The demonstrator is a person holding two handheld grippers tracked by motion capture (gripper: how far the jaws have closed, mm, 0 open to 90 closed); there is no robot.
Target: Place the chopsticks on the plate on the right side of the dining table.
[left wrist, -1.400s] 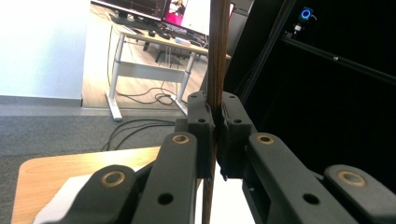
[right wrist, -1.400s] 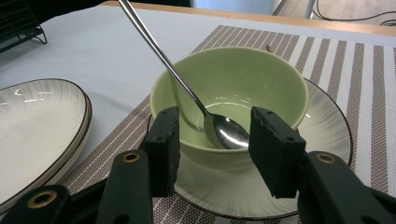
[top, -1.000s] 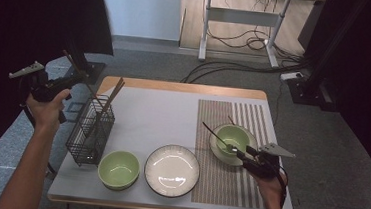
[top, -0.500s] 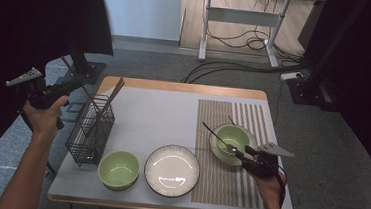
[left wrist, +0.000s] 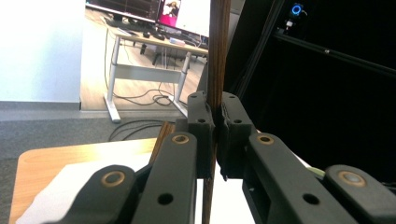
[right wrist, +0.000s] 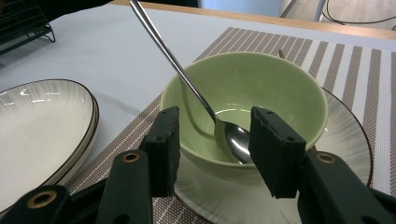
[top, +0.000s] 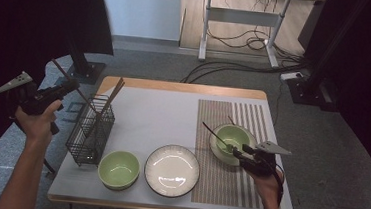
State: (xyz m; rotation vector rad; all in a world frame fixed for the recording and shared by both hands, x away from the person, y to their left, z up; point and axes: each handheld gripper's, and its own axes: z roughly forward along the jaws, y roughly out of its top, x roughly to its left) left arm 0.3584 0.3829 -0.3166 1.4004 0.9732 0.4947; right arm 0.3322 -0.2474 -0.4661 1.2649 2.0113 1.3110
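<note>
My left gripper [top: 70, 85] is held off the table's left edge, above the wire basket [top: 90, 134]. It is shut on a brown wooden chopstick [top: 58, 67] that slants down toward the basket. In the left gripper view that chopstick [left wrist: 217, 56] stands upright, pinched between the pads of my left gripper [left wrist: 215, 114]. At the right my right gripper [top: 238, 152] rests low at the near rim of a green bowl [top: 233, 136] with a metal spoon [top: 214, 132] in it. In the right gripper view, my right gripper [right wrist: 217, 135] stands open in front of the bowl [right wrist: 261, 84] and spoon [right wrist: 231, 137], gripping nothing.
More chopsticks [top: 114, 93] lean in the basket. A second green bowl [top: 118, 169] and a white plate [top: 172, 169] sit near the front edge. The right bowl rests on a plate [right wrist: 345, 140] on a striped placemat [top: 222, 187]. A desk [top: 241, 13] and cables lie beyond the table.
My left hand has drifted a little to the left and nearer, carrying the chopstick. The right gripper, bowl and spoon have stayed put.
</note>
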